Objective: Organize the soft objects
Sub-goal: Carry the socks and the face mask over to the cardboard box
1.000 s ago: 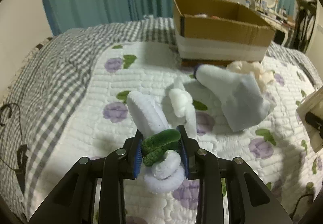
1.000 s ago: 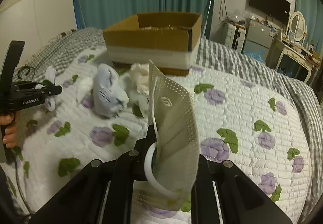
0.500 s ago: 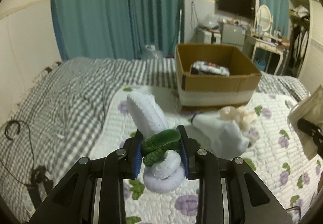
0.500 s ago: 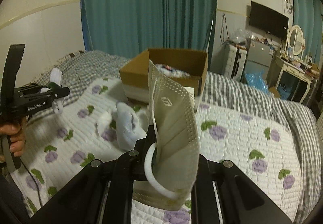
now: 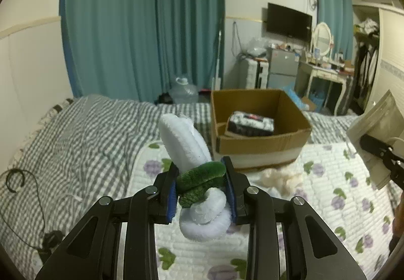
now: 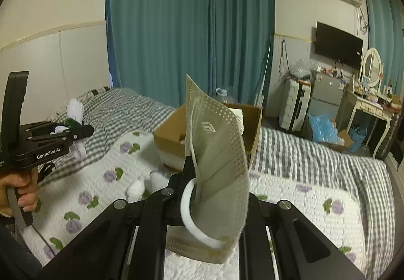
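Left gripper (image 5: pixel 200 189): closed on a fuzzy white-and-green chenille twist (image 5: pixel 197 171), which is clamped between the blue-lined fingers (image 5: pixel 171 187); the twist's white looped end is seen rising above the grip, with another white loop curled below it.

Right gripper (image 6: pixel 214 179): clamped on a grey folded face mask (image 6: pixel 217 161); the mask stands upright between the jaws, its white ear loop (image 6: pixel 192 214) hanging down in front.

Cardboard box (image 5: pixel 260 125): open-topped, set on the bed beyond the left gripper — a dark patterned bundle (image 5: pixel 250 123) is seen lying inside.

Bed (image 5: pixel 96 133): covered by a grey-and-white checked blanket, with a white quilt printed with purple flowers (image 5: pixel 328 179) spread over it.

Loose items on quilt: a cream fluffy clump (image 5: pixel 280 177) lies just in front of the box; in the right wrist view, small white soft pieces (image 6: pixel 136 189) are seen on the quilt near the box.

Person's hand (image 6: pixel 22 189): wrapped around the left gripper's handle, seen at the left edge of the right wrist view.

Room behind: teal curtains (image 5: pixel 151 27), a wall-mounted television (image 5: pixel 289 19) and a white dressing table — all well apart from the bed.
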The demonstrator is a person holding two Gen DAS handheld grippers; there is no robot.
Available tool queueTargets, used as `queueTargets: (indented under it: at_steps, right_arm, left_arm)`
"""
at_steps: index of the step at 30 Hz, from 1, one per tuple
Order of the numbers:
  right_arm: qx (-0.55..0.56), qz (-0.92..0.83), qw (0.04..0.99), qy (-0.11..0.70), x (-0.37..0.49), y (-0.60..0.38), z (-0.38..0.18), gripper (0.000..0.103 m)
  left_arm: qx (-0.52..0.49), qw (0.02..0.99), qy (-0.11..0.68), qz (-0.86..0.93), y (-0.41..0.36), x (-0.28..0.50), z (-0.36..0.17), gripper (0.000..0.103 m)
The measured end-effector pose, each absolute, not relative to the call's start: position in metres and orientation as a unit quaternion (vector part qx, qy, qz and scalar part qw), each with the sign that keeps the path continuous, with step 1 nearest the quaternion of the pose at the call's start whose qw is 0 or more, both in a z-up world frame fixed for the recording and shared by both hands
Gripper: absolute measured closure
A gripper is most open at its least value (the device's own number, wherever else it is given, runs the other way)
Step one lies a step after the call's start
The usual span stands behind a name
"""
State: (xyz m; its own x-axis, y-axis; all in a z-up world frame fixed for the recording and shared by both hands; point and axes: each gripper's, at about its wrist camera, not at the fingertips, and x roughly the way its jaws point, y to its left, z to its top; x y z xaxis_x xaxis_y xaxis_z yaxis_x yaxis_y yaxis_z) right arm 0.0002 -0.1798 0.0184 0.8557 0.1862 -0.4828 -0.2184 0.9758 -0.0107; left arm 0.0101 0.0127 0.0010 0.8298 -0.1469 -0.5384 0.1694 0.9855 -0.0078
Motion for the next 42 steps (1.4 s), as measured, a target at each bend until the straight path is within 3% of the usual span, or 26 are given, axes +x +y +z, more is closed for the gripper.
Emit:
queueTargets:
  at_steps: [20, 35, 42]
  right_arm:
    - [-0.048, 0.115, 0.973, 0.195, 0.067, -0.193, 0.062, 0.09]
    - [-0.049, 0.122, 0.972, 0.195, 0.128, -0.196, 0.056, 0.09]
    - [-0.049, 0.12, 0.968, 0.214, 0.157, -0.2, 0.04, 0.09]
  left_arm:
    - [0.003, 0.965, 0.244, -0.093, -0.012, 0.072, 0.049, 0.073]
    - [0.027, 0.965, 0.24, -0.099, -0.05, 0.138, 0.048, 0.073]
    - [0.034, 0.958, 0.267, -0.103, -0.068, 0.171, 0.019, 0.073]
